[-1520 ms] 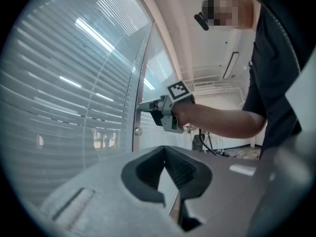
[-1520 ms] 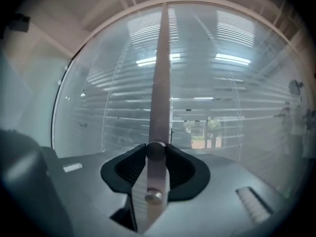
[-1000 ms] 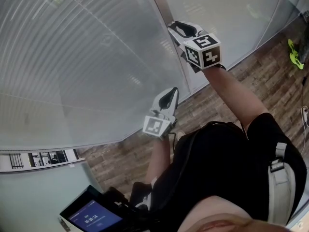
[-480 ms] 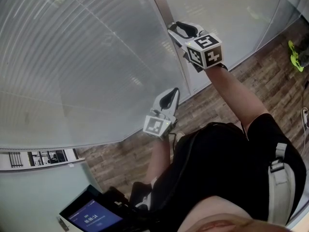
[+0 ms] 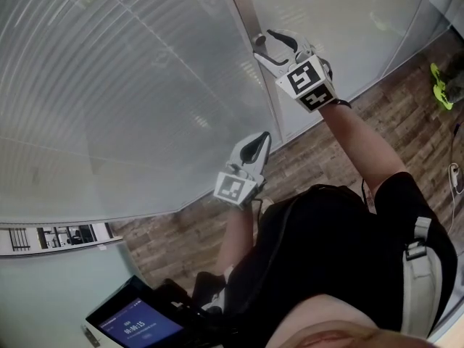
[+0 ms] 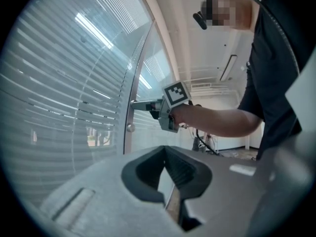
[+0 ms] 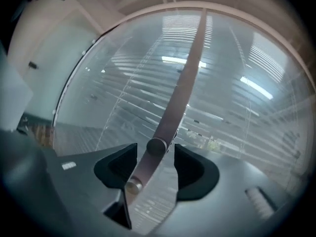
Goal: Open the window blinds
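Observation:
Closed horizontal blinds (image 5: 130, 85) hang behind the glass panes on either side of a metal frame post (image 5: 246, 13). My right gripper (image 5: 263, 43) is held level at the post, and its jaws are opening. In the right gripper view a small round knob (image 7: 156, 146) on the post (image 7: 182, 88) sits between the pads of the right gripper (image 7: 155, 151), apart from both. A second knob (image 7: 132, 185) lies lower on the post. My left gripper (image 5: 258, 141) hangs lower and nearer me, shut on nothing, pointing at the blinds (image 6: 59, 98). It sees the right gripper (image 6: 138, 105) at the post.
A wooden floor (image 5: 406, 114) runs along the base of the glass wall. A device with a lit screen (image 5: 134, 325) is at the lower left beside the person's body. A green object (image 5: 439, 84) lies on the floor at the right.
The right gripper has rolled at the wrist, so its marker cube faces differently. Its jaws have spread apart around the knob. The left gripper has stayed put.

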A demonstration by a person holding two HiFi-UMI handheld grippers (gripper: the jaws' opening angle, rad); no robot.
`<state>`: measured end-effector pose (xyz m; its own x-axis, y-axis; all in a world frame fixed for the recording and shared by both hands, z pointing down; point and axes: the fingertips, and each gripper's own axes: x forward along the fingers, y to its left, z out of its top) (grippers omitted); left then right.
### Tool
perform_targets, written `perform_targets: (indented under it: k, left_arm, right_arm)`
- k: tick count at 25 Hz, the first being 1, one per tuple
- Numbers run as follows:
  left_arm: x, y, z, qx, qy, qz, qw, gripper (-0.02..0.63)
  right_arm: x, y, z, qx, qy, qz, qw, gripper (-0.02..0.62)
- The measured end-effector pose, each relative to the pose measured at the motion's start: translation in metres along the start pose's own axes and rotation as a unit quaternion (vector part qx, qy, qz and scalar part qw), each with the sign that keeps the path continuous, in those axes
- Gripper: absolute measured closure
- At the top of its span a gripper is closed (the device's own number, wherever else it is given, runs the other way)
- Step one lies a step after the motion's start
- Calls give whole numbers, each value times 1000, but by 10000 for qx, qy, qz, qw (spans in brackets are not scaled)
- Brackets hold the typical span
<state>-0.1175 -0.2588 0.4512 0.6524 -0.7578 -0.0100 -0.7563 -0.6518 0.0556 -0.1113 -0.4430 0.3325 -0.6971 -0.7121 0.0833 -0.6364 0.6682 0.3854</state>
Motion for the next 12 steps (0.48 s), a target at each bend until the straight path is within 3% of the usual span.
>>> perform_targets:
  k: [2,5,9,12]
  left_arm:
    - [1,-1,0,-20,-10,-17,10000,603]
    - [3,-2,1,-31,-17,-32,10000,603]
    - [6,-5,1,34,-19,-109,9999,603]
    - [6,-7,2,56,-34,-143,9999,603]
  right_arm:
    - [-6,-1,5,-845,161,-94,9962,350]
    - [-10,1,11,-1948,288,-113,9804,337]
    - [-7,8,5,-3359,547,-65,9403,328]
    - [-3,11,1,-4125,734,-54,9080,334]
